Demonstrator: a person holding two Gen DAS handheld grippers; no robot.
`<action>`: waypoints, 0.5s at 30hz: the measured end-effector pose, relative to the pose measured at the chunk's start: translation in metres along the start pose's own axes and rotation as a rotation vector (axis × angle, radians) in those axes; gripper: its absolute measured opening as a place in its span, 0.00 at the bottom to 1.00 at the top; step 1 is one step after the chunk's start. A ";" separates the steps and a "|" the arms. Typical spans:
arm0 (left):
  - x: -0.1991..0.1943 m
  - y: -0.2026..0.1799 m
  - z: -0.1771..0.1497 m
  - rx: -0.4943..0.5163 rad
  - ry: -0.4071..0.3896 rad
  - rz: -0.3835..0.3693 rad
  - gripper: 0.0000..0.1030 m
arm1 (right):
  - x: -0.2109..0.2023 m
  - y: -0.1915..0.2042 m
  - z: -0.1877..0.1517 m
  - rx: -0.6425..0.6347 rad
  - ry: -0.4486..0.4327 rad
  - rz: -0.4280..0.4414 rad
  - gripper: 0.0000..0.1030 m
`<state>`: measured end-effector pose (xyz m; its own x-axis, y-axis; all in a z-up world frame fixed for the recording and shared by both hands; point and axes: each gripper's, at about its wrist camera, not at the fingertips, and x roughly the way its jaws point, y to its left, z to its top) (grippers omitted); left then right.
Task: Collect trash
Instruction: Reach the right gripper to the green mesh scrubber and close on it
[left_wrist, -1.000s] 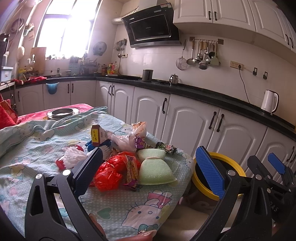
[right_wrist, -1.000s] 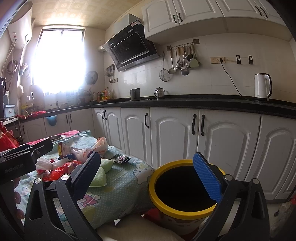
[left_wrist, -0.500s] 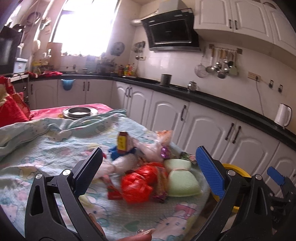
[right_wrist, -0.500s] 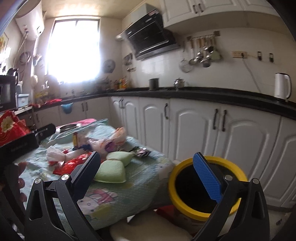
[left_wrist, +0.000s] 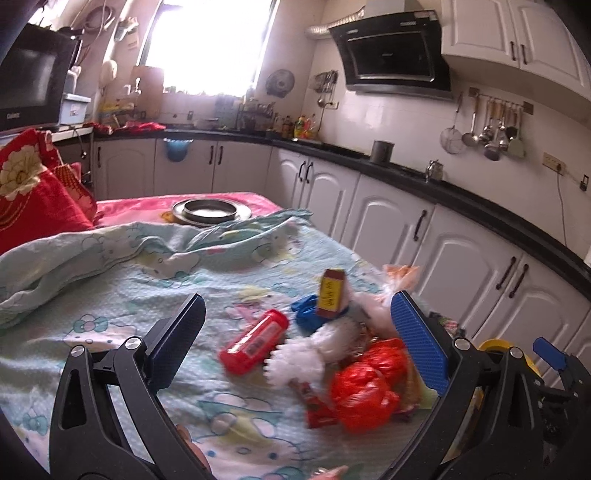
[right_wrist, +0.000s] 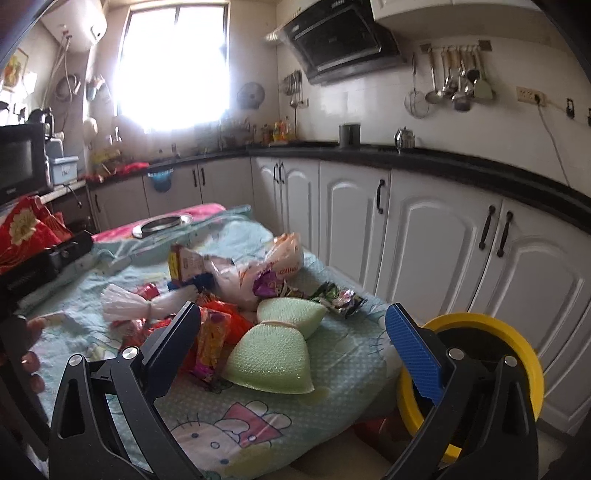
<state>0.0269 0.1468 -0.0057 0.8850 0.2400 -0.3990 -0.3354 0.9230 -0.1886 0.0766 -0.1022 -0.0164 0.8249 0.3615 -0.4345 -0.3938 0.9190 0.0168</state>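
Both grippers hang spread and empty above the cartoon-print cloth (right_wrist: 258, 417): the left gripper (left_wrist: 295, 339) frames a red tube (left_wrist: 254, 341), white tissue wad (left_wrist: 314, 354) and crumpled red bag (left_wrist: 364, 387), while the right gripper (right_wrist: 293, 345) frames a green bow-shaped sponge (right_wrist: 273, 354) and wrappers. The yellow-rimmed bin (right_wrist: 498, 325) stands beside the cloth's edge, behind the right gripper's blue finger.

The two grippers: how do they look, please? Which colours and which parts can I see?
The left gripper and the right gripper look alike: black, angular frames with triangular cut-outs and silver round screws at the joints. Each has two flat fingers with ribbed pads; the right-side pad shows bright blue, the other is in shadow. No cables or sleeves are visible.
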 end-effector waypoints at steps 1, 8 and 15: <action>0.004 0.005 0.000 -0.004 0.012 -0.007 0.90 | 0.007 -0.001 0.000 0.002 0.014 -0.001 0.94; 0.028 0.013 -0.010 0.006 0.115 -0.073 0.90 | 0.057 -0.009 -0.009 0.016 0.148 0.004 0.94; 0.050 0.014 -0.018 0.017 0.182 -0.103 0.90 | 0.094 -0.016 -0.026 0.083 0.276 0.064 0.94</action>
<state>0.0607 0.1662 -0.0439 0.8406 0.0870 -0.5346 -0.2392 0.9452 -0.2223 0.1500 -0.0868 -0.0814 0.6535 0.3729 -0.6587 -0.3977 0.9096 0.1204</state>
